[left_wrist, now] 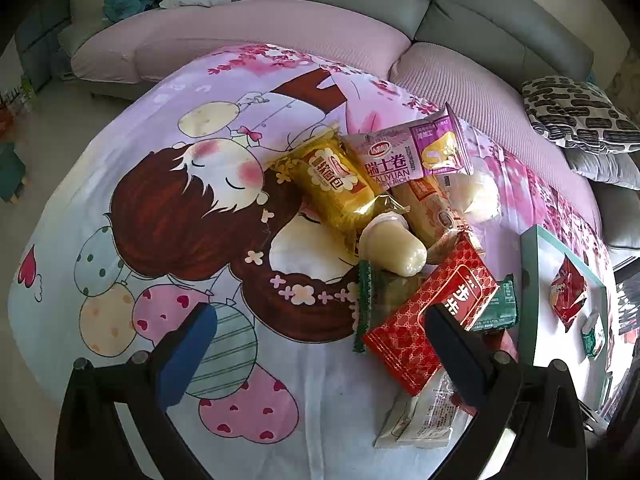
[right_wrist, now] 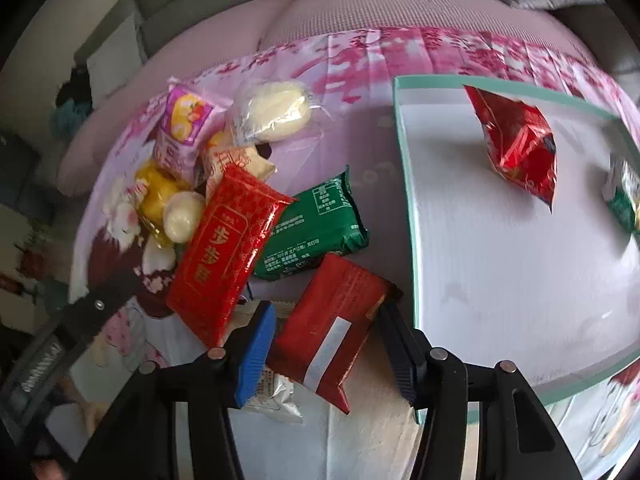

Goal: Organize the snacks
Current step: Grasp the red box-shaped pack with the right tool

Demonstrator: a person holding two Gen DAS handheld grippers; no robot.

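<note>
Right gripper (right_wrist: pixel 326 344): pads pinching dark red packet (right_wrist: pixel 332 328). Left gripper (left_wrist: pixel 320 344): spread wide, empty. Advice: lift straight, clear green packet (right_wrist: pixel 316 228), lower flat into tray (right_wrist: pixel 404 152) beside 2 snacks.

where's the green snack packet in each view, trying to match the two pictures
Left wrist view: green snack packet sits right of centre, mostly hidden under the red patterned packet.
Right wrist view: green snack packet lies near the centre, fully visible, just right of that red patterned packet.
Shared landmark: the teal-rimmed tray to its right.
</note>
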